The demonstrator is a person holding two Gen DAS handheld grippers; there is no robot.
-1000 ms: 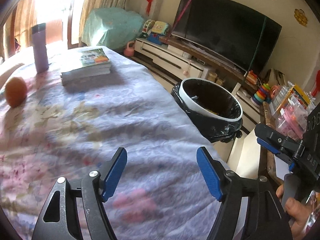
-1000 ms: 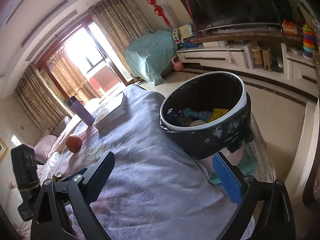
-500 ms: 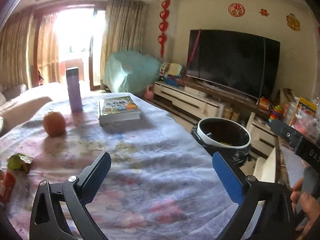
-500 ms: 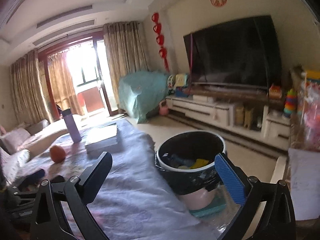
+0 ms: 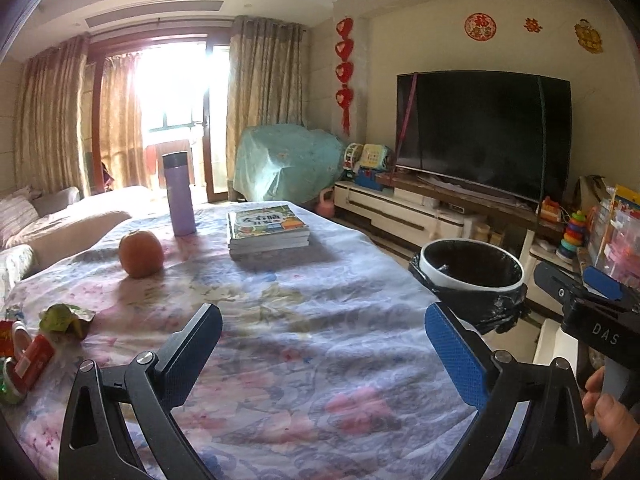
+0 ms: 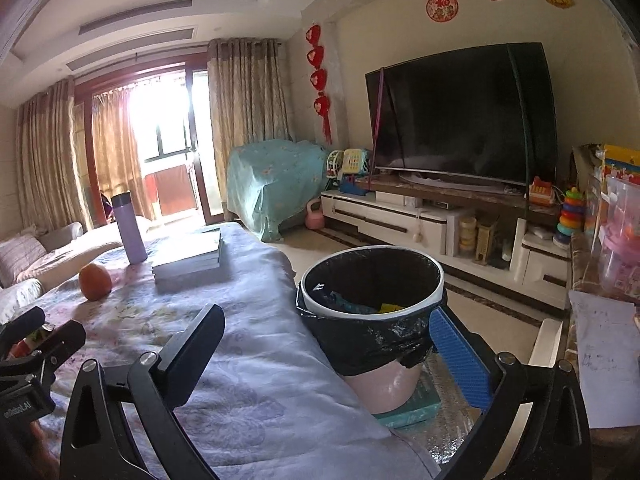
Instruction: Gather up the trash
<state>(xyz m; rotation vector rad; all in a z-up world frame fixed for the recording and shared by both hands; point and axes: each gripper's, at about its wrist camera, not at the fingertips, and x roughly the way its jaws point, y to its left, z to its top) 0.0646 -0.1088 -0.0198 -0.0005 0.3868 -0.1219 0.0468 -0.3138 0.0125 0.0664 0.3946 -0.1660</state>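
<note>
Both empty with jaws spread wide, the left gripper point(image 5: 323, 354) is sitting nearer than the right gripper point(image 6: 326, 354) to the crumpled wrappers point(image 5: 44, 338) lying leftward on the tablecloth point(image 5: 304, 308), opposite the bin point(image 5: 472, 286).

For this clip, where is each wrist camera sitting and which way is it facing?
Left wrist: above the table, facing the window; open left gripper, a hand and the right gripper at the right edge.
Right wrist: at the table's edge, facing the trash bin; open right gripper.
Shared: bin, orange, purple bottle, books.
</note>
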